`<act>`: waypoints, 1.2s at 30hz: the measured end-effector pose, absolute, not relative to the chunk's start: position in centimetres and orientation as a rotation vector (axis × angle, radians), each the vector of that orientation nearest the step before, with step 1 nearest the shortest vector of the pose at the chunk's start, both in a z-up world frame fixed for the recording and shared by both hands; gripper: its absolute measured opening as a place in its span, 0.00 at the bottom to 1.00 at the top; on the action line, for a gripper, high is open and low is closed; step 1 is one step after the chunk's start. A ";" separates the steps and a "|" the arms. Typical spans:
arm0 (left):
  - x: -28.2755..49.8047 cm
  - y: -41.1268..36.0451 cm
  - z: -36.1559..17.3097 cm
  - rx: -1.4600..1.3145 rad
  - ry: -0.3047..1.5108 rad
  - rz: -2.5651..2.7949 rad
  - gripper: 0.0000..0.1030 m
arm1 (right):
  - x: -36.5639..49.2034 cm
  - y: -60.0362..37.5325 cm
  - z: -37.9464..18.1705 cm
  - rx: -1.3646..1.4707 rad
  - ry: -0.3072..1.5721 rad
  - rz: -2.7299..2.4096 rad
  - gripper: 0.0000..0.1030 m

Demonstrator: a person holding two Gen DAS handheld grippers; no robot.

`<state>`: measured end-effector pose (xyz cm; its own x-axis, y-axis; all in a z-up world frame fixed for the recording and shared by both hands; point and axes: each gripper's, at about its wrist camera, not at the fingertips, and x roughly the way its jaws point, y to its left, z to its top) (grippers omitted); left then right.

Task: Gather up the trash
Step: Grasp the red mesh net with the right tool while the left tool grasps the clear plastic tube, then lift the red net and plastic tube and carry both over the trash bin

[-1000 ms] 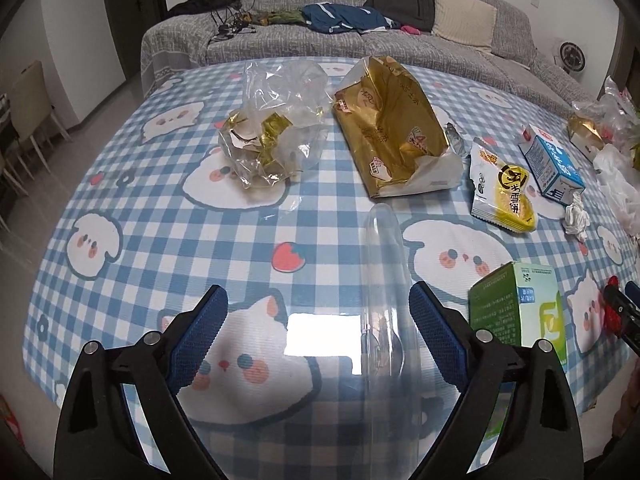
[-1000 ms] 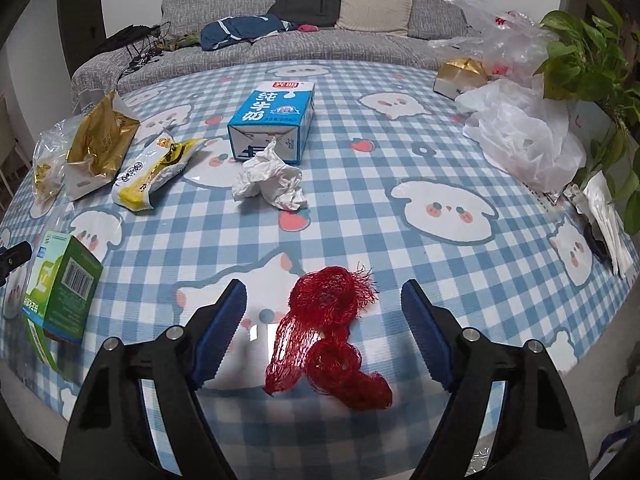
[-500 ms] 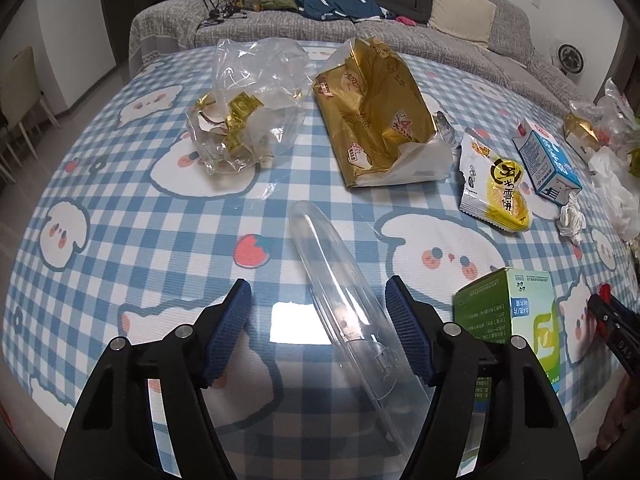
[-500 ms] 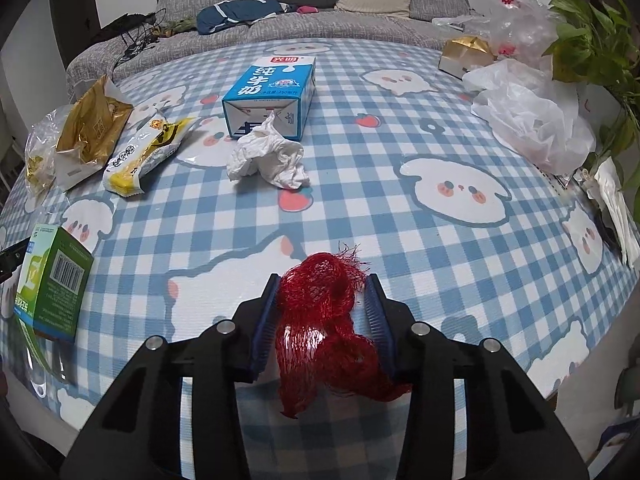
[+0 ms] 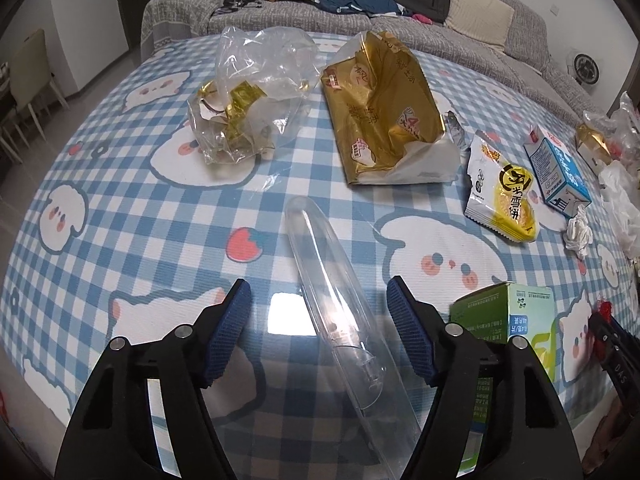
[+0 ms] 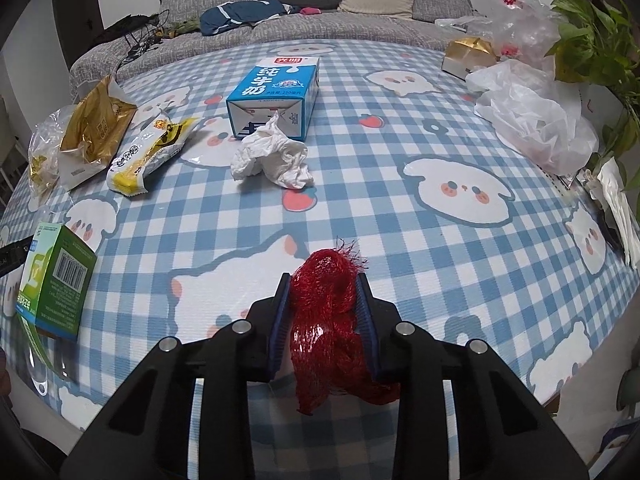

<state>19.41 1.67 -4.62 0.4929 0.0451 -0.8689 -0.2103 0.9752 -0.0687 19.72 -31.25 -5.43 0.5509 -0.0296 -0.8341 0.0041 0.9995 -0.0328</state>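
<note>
Right gripper: jaws pinched on red mesh net, bunched between the blue pads, tail hanging below; held low over checkered tablecloth at near edge.
Left gripper: jaws spread wide, straddling clear plastic tube lying on cloth, pads not touching it.
Just right of tube: green carton, upright.
Farther back, left to right: clear bag with gold wrappers, gold bag, yellow snack packet, blue milk carton with crumpled tissue touching its front.
White plastic bag at far right, beside plant.
</note>
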 end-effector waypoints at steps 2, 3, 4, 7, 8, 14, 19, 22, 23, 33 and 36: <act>19.2 1.6 -4.8 -0.151 1.049 0.170 0.56 | 19.8 -31.3 -5.4 -0.024 0.986 -0.019 0.26; 19.2 1.5 -4.9 -0.140 1.054 0.175 0.55 | 19.8 -31.3 -5.5 -0.022 0.986 -0.020 0.25; 19.2 1.5 -4.9 -0.127 1.060 0.180 0.53 | 19.8 -31.3 -5.5 -0.021 0.986 -0.019 0.24; 19.0 1.5 -4.9 -0.105 1.062 0.213 0.40 | 19.9 -31.3 -5.5 -0.022 0.982 -0.022 0.21; 18.9 1.6 -4.8 -0.109 1.062 0.215 0.34 | 19.9 -31.3 -5.6 -0.021 0.982 -0.022 0.20; 18.5 2.0 -4.7 -0.102 1.050 0.195 0.24 | 20.0 -31.2 -5.6 -0.023 0.975 -0.027 0.18; 18.0 2.0 -4.5 -0.106 1.050 0.181 0.24 | 19.8 -31.2 -5.4 -0.021 0.972 -0.024 0.18; 17.4 2.0 -4.1 -0.109 1.045 0.172 0.24 | 19.6 -31.1 -5.2 -0.023 0.971 -0.020 0.18; 17.2 2.0 -3.9 -0.111 1.041 0.168 0.24 | 19.5 -31.1 -5.1 -0.025 0.970 -0.019 0.17; 14.7 1.4 -1.7 -0.118 1.018 0.134 0.24 | 17.7 -30.7 -3.8 -0.029 0.950 -0.002 0.17; 13.7 1.3 -1.4 -0.126 1.018 0.123 0.24 | 16.9 -30.7 -3.3 -0.028 0.942 0.003 0.17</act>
